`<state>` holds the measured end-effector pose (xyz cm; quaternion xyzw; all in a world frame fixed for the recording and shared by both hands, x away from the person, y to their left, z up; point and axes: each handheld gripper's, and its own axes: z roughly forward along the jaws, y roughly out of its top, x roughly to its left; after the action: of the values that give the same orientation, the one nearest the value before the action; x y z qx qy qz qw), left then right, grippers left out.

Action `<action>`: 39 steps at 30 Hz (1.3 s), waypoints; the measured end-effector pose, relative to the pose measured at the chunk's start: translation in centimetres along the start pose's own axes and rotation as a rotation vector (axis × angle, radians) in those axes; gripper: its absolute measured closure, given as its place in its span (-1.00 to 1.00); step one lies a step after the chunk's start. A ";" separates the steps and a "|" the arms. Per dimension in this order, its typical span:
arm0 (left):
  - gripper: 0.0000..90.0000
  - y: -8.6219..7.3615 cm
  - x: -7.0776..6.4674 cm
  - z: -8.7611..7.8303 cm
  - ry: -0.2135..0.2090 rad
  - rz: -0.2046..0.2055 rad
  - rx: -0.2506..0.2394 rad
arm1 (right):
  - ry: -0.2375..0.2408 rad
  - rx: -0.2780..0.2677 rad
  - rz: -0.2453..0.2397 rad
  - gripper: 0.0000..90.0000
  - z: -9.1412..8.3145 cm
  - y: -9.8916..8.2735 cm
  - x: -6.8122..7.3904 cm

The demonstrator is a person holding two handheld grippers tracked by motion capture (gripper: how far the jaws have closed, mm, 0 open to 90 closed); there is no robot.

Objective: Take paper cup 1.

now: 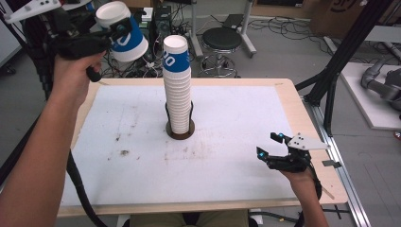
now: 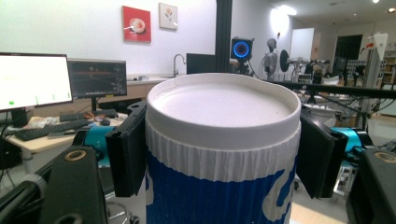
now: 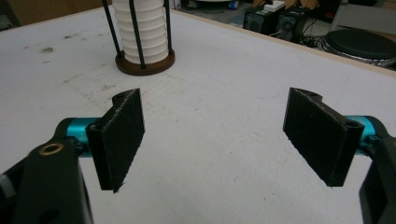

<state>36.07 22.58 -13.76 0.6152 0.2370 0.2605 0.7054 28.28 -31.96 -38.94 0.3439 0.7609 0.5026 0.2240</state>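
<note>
Cup [image 1: 122, 29], blue and white paper, is held upside down in the air at the far left, above the table's far-left corner and well apart from the stack. The left gripper [image 1: 118, 30] pinches it across the ribbed white band near its base; in the left gripper view the two black pads [image 2: 127, 148] press against opposite sides of the cup [image 2: 223, 154], closed bottom facing the camera. Holding it this way keeps the open mouth downward, which judging by the pile is how each cup nests over the one below.

At centre, the stack of cups [image 1: 178, 85] stands upright on a round brown base [image 1: 179, 134], kept straight by thin black rods [image 3: 135, 30]. The held cup is not yet above it; it would need to be moved right and lowered squarely over the top one.

At the right, the right gripper [image 1: 269, 144] rests low near the front-right part of the white table [image 1: 236, 123], jaws spread with nothing between them, apparently parked clear of the work.
</note>
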 end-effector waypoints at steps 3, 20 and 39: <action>-0.35 -1.1 0.2 -1.5 -0.003 -0.010 0.012 | 0.012 0.008 -0.002 -0.53 0.2 0.1 0.3; -0.35 -11.5 -2.3 -5.9 -0.081 0.020 0.125 | 0.022 0.016 0.000 -0.53 1.0 0.0 0.5; -0.35 -20.5 -5.5 -4.4 -0.134 -0.039 0.184 | 0.043 0.036 -0.007 -0.53 2.1 0.0 1.2</action>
<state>30.61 19.99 -34.56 0.6885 0.2240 0.1820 0.6653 28.92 -29.82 -39.75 0.3343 0.7757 0.4953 0.2028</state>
